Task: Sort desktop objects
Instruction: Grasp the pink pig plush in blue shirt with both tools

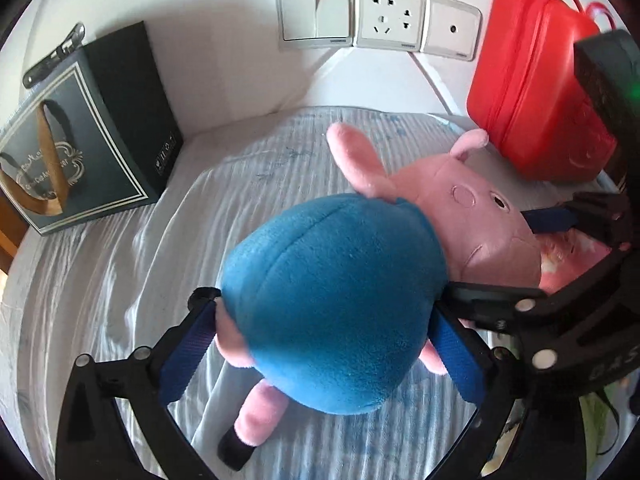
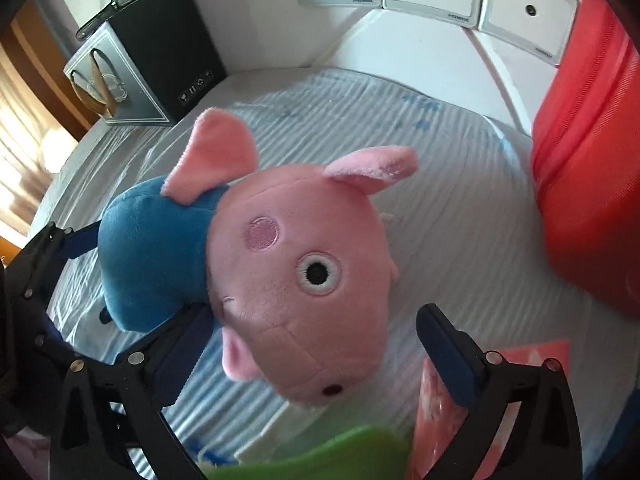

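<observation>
On the left a dark gift bag (image 1: pixel 92 136) stands against the wall on the striped cloth (image 1: pixel 120 264) that covers the table. In the middle lies the plush pig (image 1: pixel 340 304) in blue; the left gripper (image 1: pixel 324 344) has its fingers spread wide around the blue body, and the right gripper (image 2: pixel 316 360) has its fingers wide apart around the pink head, the right one clear of it. A red case (image 1: pixel 536 92) stands at the right by the wall.
</observation>
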`<control>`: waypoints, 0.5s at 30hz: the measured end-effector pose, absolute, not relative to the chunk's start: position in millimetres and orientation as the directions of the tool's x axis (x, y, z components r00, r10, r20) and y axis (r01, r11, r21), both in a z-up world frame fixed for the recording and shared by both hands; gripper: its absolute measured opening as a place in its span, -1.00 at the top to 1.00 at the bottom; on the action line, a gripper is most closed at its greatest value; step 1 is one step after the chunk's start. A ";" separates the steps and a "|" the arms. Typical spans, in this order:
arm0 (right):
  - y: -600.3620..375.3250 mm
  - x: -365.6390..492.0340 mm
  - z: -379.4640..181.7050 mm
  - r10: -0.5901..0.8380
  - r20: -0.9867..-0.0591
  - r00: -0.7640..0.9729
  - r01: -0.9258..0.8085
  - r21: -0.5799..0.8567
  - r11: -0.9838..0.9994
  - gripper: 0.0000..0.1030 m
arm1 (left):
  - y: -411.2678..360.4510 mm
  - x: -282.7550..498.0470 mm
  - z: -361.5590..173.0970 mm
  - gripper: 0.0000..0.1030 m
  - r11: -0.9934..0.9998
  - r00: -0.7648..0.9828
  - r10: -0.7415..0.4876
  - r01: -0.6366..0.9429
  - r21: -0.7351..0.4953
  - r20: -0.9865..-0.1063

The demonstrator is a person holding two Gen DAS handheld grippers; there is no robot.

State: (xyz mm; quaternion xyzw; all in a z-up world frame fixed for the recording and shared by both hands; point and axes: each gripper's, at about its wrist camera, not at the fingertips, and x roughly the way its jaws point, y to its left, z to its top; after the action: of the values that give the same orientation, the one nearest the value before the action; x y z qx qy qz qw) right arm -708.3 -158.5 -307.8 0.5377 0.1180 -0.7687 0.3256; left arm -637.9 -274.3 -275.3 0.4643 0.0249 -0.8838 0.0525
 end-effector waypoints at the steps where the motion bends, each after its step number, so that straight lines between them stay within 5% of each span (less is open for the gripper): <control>1: -158.5 -709.5 -308.6 -0.381 -0.900 -0.211 0.622 0.177 -0.763 -0.99 | -277.4 -639.8 -275.9 -1.00 -0.992 -0.563 -0.064 0.122 -0.007 -0.824; 12: -143.8 -697.9 -291.5 -0.451 -0.851 -0.269 0.606 0.214 -0.766 -0.99 | -285.0 -640.1 -289.2 -1.00 -0.990 -0.545 -0.013 0.125 -0.066 -0.838; 15: -150.5 -699.2 -295.8 -0.445 -0.861 -0.245 0.612 0.218 -0.760 -0.54 | -281.5 -646.5 -293.7 -1.00 -0.992 -0.537 -0.021 0.116 -0.049 -0.843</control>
State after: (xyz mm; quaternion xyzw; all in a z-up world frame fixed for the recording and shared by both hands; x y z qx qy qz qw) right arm -699.2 -150.5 -295.8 0.5137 0.0812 -0.7849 0.3367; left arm -646.5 -281.5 -293.7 0.4797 0.0493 -0.8752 0.0391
